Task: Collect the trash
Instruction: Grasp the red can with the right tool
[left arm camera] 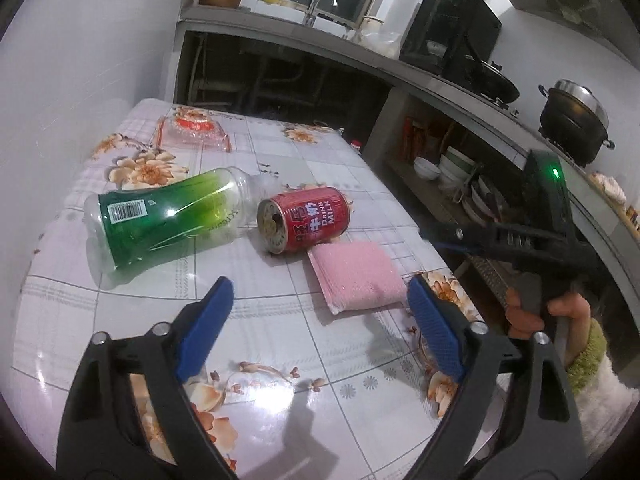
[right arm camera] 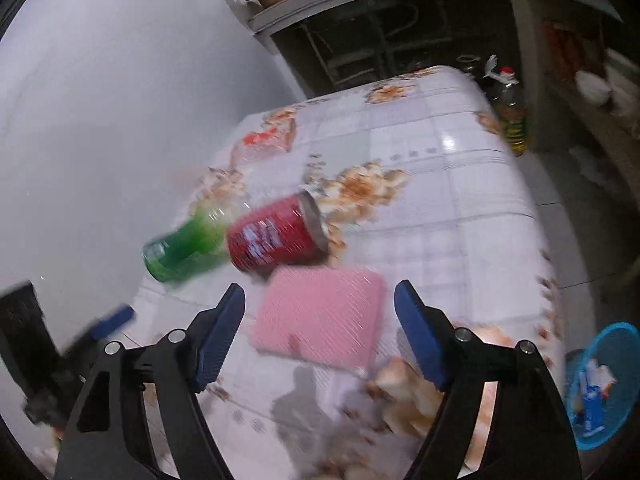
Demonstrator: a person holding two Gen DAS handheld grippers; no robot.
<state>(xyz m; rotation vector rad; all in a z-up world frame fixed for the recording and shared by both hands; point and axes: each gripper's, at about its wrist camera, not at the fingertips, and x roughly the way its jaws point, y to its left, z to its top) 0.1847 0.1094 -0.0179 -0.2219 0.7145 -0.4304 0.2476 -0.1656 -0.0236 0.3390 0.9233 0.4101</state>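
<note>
Right wrist blurred; red can (right arm camera: 276,236) seemingly touching pink sponge (right arm camera: 320,320).

On the red can (left arm camera: 305,219) lying on its side you can read "DRINK MILK" in white capitals, next to large white Chinese characters that are too distorted to make out. The green bottle (left arm camera: 168,220) beside it carries a white barcode sticker whose digits are too small to read, and pale lettering along its label that stays illegible.

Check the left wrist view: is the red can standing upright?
No, the red can lies on its side on the table, beside the green bottle.
</note>
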